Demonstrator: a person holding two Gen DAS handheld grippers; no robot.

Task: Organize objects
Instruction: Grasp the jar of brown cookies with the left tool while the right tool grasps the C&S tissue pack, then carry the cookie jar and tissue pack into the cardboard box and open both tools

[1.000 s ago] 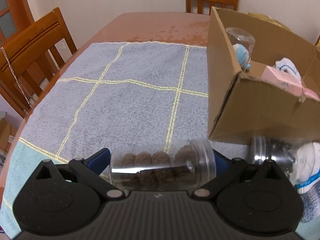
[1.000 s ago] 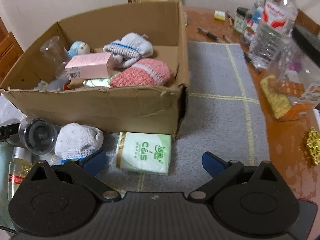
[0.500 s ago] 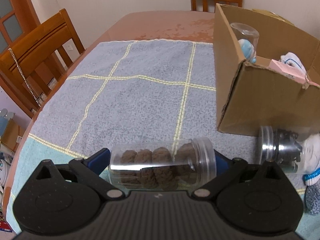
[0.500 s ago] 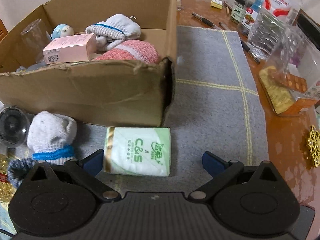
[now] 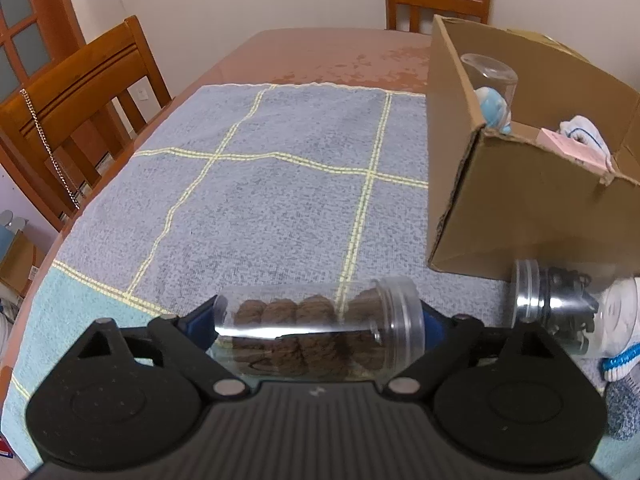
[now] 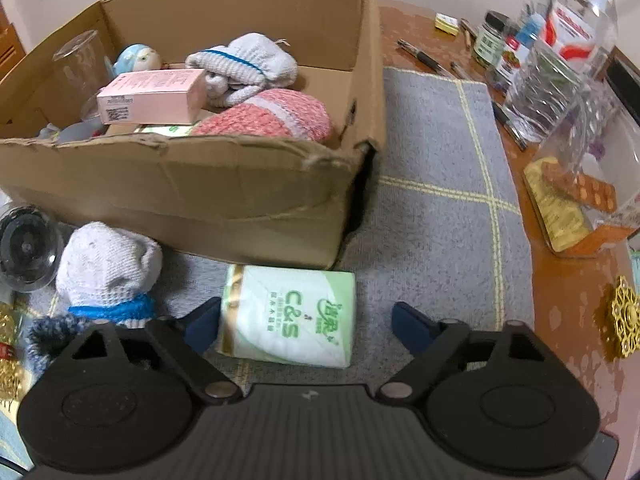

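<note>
Both sets of jaws have narrowed since a second ago, and the right view has drawn nearer the tissue pack (image 6: 289, 316), which lay further off then. On my left gripper (image 5: 318, 322) the jaws are closing on the clear jar of brown balls (image 5: 316, 330); it lies on its side across them, lid to the right, and the blue pads look to touch both ends, though I cannot tell how firmly. On my right gripper (image 6: 306, 326) the jaws are closing with the pack between them: the left pad is just beside its left edge, the right pad stands apart, so nothing is gripped there. That pack lies on the grey checked cloth (image 6: 436, 200), just near of the cardboard box's (image 6: 192, 196) front wall. Inside the box I see a pink carton (image 6: 152, 96), a pink knit piece (image 6: 264, 116) and a white knit piece (image 6: 244, 62). Left of the pack sits a white knit sock (image 6: 108, 268), and beyond it a second jar (image 6: 26, 248).
</note>
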